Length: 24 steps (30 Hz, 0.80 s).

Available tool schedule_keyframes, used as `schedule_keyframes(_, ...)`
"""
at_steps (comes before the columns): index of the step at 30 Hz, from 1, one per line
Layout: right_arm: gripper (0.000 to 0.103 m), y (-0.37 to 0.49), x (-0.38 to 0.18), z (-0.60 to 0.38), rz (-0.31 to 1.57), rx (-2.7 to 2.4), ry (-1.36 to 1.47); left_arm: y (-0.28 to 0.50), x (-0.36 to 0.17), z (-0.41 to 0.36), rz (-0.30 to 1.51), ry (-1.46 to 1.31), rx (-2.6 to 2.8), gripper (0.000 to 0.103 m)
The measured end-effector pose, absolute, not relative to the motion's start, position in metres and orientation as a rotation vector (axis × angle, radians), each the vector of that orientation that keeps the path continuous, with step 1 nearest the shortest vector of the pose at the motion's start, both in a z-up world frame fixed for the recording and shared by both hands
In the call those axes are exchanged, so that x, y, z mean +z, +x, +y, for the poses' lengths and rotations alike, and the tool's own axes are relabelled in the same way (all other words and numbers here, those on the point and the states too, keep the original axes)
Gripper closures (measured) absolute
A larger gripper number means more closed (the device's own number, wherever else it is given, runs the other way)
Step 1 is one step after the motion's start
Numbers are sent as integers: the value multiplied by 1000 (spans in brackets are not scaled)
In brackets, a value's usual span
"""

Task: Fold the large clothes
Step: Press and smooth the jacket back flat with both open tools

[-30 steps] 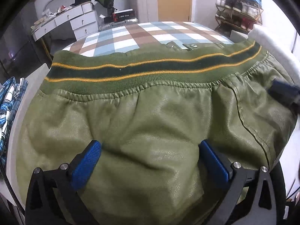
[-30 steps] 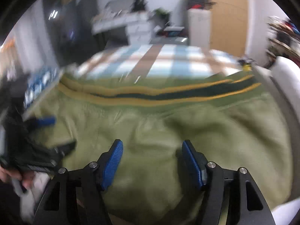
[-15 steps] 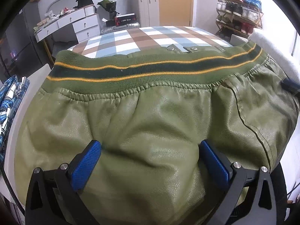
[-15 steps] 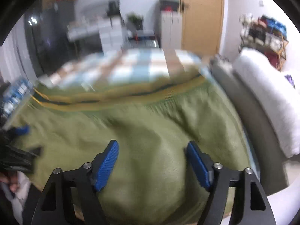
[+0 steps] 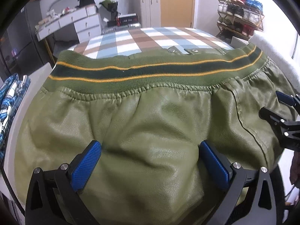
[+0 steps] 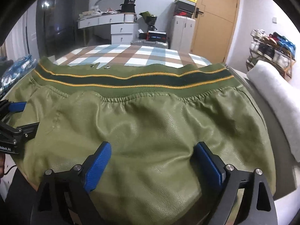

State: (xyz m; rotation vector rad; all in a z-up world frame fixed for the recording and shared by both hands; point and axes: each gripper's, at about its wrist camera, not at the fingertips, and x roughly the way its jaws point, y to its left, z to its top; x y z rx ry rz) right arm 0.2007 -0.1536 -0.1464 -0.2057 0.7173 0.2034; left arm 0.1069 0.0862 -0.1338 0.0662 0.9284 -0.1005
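Observation:
An olive green faux-leather jacket [image 5: 150, 116] lies folded on the checked bed, its ribbed hem with yellow stripes [image 5: 150, 71] at the far side. It also fills the right wrist view [image 6: 150, 123]. My left gripper [image 5: 150, 161] is open, its blue pads resting on the near part of the jacket with nothing between them. My right gripper [image 6: 152, 161] is open too, over the jacket's near right part. Each gripper shows at the edge of the other's view: the right gripper [image 5: 281, 112] and the left gripper [image 6: 13, 120].
The checked bedcover [image 5: 150, 39] stretches beyond the jacket. A blue patterned cloth [image 5: 9, 97] lies at the left edge. A rolled white blanket [image 6: 275, 101] lies along the right. A dresser [image 6: 112, 24], door and shoe rack [image 5: 240, 16] stand behind.
The right gripper swung right and then settled over the jacket's near right part; its view is now sharp. The left gripper stayed in place. Both stayed open.

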Motion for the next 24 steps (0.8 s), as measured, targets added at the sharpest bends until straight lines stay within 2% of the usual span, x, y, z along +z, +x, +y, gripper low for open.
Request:
schedule_keyframes(3,17,187,-125,-159,689,246,-151,90,-113,101,911,74,-83,1)
schedule_keyframes(7,18,153,-95,-161,573,335,-69,80,-109,148,891,4,14,1)
schedule_keyframes(8,25,149,-95,-161,583,346,-68,84,-116,161,919,-9,63,1)
schedule_keyframes(9,41,154,-100,-157,609,358,-68,88,-126,170,952,-22,75,1)
schedule_keyframes(11,60,174,-124,-151,713,361,-68,91,-137,179,963,-74,28,1)
schedule_keyframes(12,60,182,-137,-151,756,361,-52,92,-137,181,966,-92,20,1)
schedule_keyframes(13,60,181,-139,-153,714,373,-35,93,-137,181,974,-93,19,1)
schedule_keyframes(20,59,180,-141,-146,723,383,-75,73,-115,194,934,-176,31,2)
schedule_keyframes(24,52,172,-142,-147,693,406,-42,37,-101,207,870,-282,35,2)
